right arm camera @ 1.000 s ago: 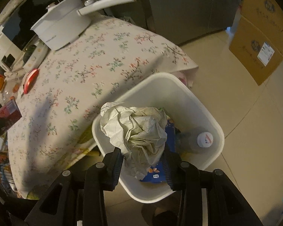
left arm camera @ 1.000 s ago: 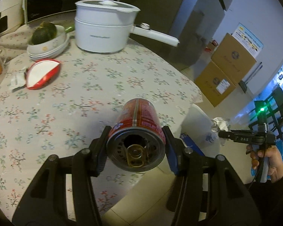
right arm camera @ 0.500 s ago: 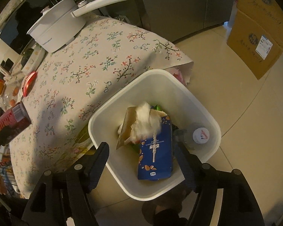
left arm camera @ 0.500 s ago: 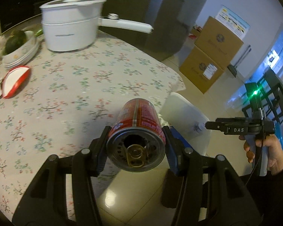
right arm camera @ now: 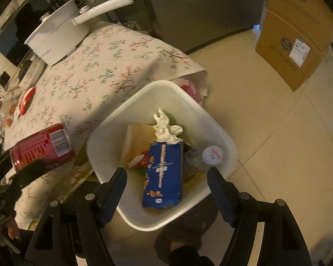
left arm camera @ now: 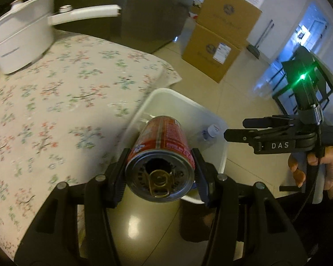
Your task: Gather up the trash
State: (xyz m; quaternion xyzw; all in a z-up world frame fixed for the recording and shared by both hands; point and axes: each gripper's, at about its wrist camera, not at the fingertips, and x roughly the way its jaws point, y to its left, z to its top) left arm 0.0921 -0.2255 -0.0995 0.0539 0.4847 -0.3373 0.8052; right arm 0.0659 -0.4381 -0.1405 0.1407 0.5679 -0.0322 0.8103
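A red drink can (left arm camera: 162, 137) lies sideways between the pads of my left gripper (left arm camera: 159, 154), which is shut on it, pull-tab end toward the camera. It hangs over the near rim of the white trash bin (left arm camera: 188, 102) beside the table. In the right wrist view the can (right arm camera: 42, 146) is left of the bin (right arm camera: 204, 113). My right gripper (right arm camera: 166, 175) stands open above the bin with nothing between its fingers. Inside lie crumpled white paper (right arm camera: 166, 128), a blue packet (right arm camera: 163, 173), brown paper (right arm camera: 137, 141) and a plastic bottle (right arm camera: 212, 155).
The floral-clothed table (left arm camera: 55, 99) carries a white pot with a long handle (left arm camera: 20, 44) and a red-and-white dish (right arm camera: 26, 99). Stacked cardboard boxes (left arm camera: 219, 44) stand on the tiled floor behind the bin. A person's foot (right arm camera: 182, 239) is just below the bin.
The right gripper opened and the crumpled paper dropped into the bin. The left gripper carried the can from over the table to the bin's edge.
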